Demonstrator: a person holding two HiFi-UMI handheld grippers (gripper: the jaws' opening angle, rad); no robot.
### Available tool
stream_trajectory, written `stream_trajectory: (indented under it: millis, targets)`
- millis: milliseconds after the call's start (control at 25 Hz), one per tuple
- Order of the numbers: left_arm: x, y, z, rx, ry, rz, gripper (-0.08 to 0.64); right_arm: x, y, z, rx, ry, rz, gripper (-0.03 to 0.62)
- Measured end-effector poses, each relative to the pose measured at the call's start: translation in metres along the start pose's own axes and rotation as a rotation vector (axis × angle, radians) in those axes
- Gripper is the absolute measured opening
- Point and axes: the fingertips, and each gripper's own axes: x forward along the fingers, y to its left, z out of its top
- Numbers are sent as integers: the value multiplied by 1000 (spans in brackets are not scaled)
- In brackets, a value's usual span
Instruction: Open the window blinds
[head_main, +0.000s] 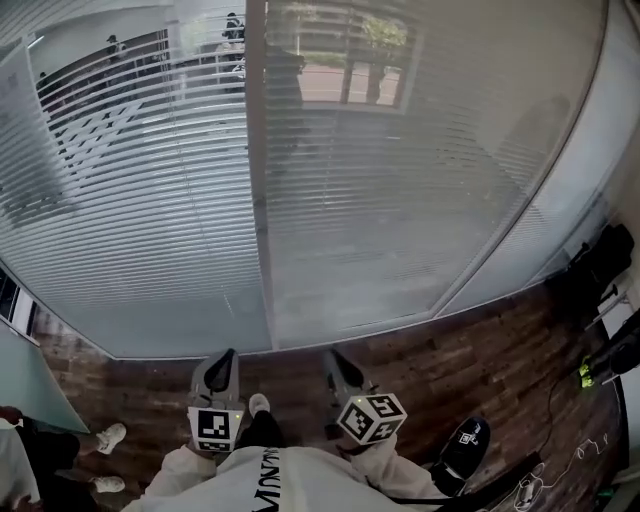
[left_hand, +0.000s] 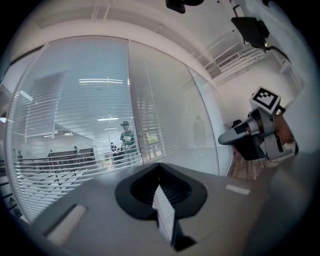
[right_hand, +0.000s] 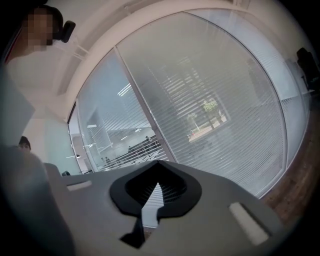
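Note:
The window blinds (head_main: 400, 200) hang in front of me as two panels of horizontal slats, split by a grey upright post (head_main: 258, 200). The left panel (head_main: 130, 190) lets more of the room behind show through than the right one. Both grippers are held low and close to my body, well short of the blinds, and neither touches them. My left gripper (head_main: 228, 354) points at the glass with its jaws together and nothing between them. The right gripper (head_main: 331, 354) is likewise shut and empty. In the left gripper view the right gripper (left_hand: 225, 140) shows at the right, before the blinds (left_hand: 165, 125). The right gripper view shows the blinds (right_hand: 215, 100).
Dark wooden floor (head_main: 450, 370) runs along the foot of the window. A black bag (head_main: 600, 262) and cables (head_main: 560, 462) lie at the right. Another person's shoes (head_main: 108, 438) stand at the lower left by a glass partition (head_main: 35, 385). A black shoe (head_main: 465, 440) is near my right side.

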Motion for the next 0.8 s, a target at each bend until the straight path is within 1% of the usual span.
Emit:
stream_trajectory:
  millis: [240,360,520,640,800]
  targets:
    - [-65,-14,11,6,41,45,0,-43,33,-7,-19,19,27,-1]
    - [-87,-22,11,3,58,60,0,-59,40,-14,-24,36,28,-1]
    - [-103,-17,12,1,71,74,0,-67,51,-17,-43,41,21,-2]
    - [-109,-4,20,-6,70,87,0,-67,63,-9,-86,35,9,-2]
    - [-114,7,27,-16,57,78,0,-69,77,-5,-106,21,-7,-2]
